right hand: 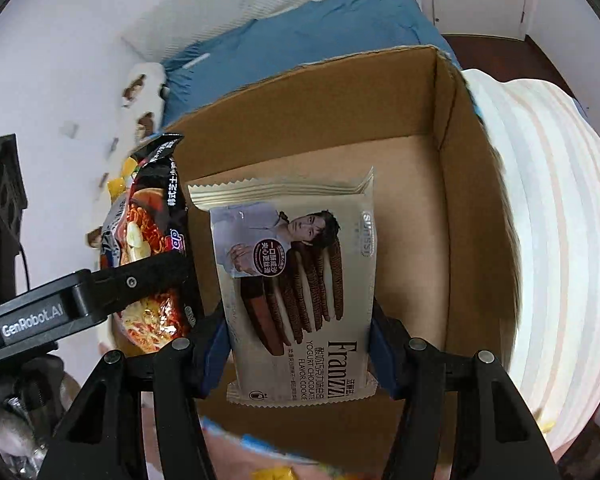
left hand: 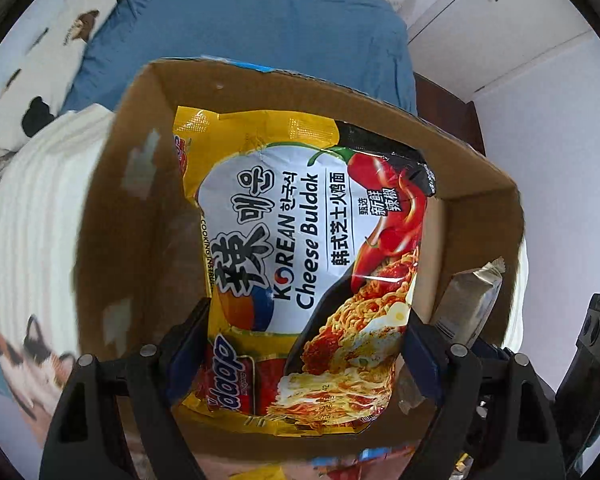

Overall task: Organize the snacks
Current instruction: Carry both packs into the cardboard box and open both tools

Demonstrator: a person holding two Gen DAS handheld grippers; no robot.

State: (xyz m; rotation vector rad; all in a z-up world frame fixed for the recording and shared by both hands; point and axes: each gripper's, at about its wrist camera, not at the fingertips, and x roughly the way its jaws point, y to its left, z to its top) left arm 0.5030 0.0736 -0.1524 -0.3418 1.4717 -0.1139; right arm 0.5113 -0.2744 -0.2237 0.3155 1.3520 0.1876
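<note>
My left gripper is shut on a yellow Korean Cheese Buldak noodle packet and holds it inside an open cardboard box. My right gripper is shut on a beige Franzzi chocolate cookie packet and holds it inside the same box. In the right wrist view the noodle packet and the left gripper's finger show at the left. In the left wrist view the cookie packet's edge shows at the right, inside the box.
The box stands beside a white striped cushion and a blue bedcover. A cat-print pillow lies at the far left. Loose snack wrappers lie below the box's near edge.
</note>
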